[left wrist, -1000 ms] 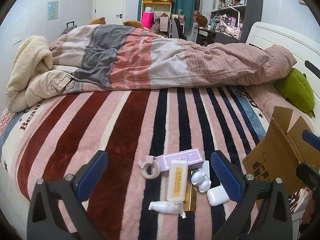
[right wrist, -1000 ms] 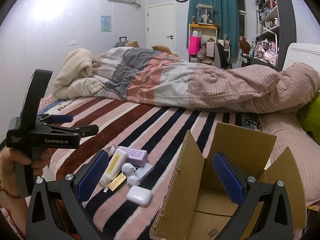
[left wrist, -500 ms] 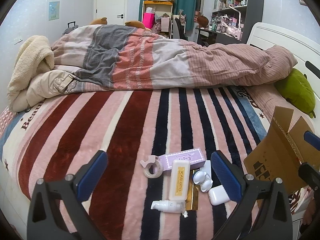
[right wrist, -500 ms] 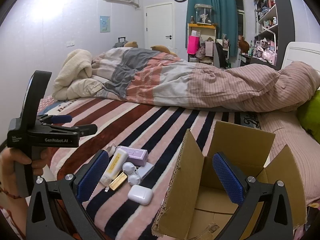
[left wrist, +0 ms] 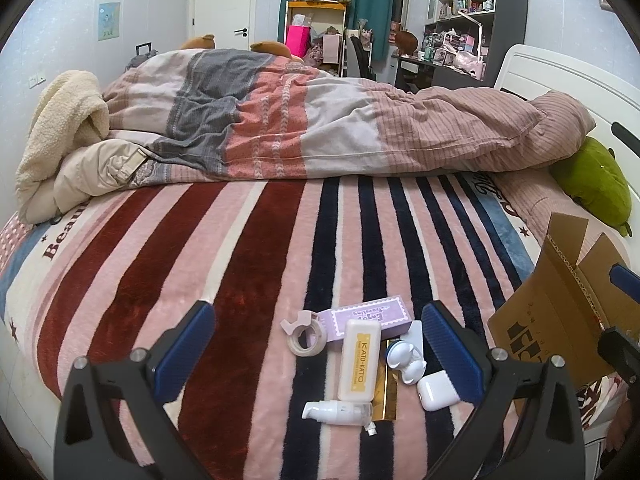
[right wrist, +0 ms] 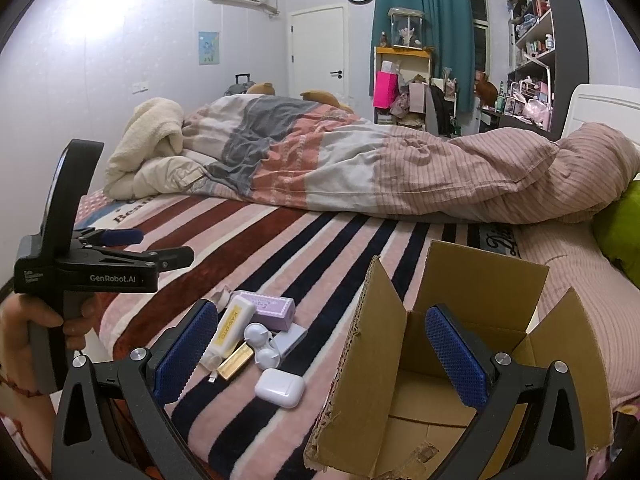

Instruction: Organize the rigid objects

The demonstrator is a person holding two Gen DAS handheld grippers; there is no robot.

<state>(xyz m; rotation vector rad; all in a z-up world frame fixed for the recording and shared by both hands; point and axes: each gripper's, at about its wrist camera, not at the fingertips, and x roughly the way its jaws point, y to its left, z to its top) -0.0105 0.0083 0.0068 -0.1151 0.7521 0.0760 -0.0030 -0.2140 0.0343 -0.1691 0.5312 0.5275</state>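
Observation:
A cluster of small objects lies on the striped blanket near the bed's front edge: a tape roll (left wrist: 306, 334), a lilac box (left wrist: 370, 316), a white KAID-KATO tube (left wrist: 359, 360), a pump bottle (left wrist: 338, 412), a white round lens case (left wrist: 404, 358), a gold bar (right wrist: 236, 364) and a white earbud case (left wrist: 437, 391) (right wrist: 279, 387). My left gripper (left wrist: 320, 344) hangs open just above them, nothing between its fingers. An open cardboard box (right wrist: 460, 344) (left wrist: 560, 312) stands to the right of the cluster. My right gripper (right wrist: 320, 352) is open over the box's left flap, empty.
A rumpled quilt (left wrist: 320, 128) and a cream fleece (left wrist: 64, 132) fill the far half of the bed. A green plush (left wrist: 592, 180) lies by the white headboard at the right. A hand (right wrist: 24, 324) holds the left gripper's handle. Bare striped blanket (left wrist: 240, 240) spreads between.
The left wrist view has drifted slightly, so the cluster sits a little to the right. The right gripper has barely moved. Both stay open and empty.

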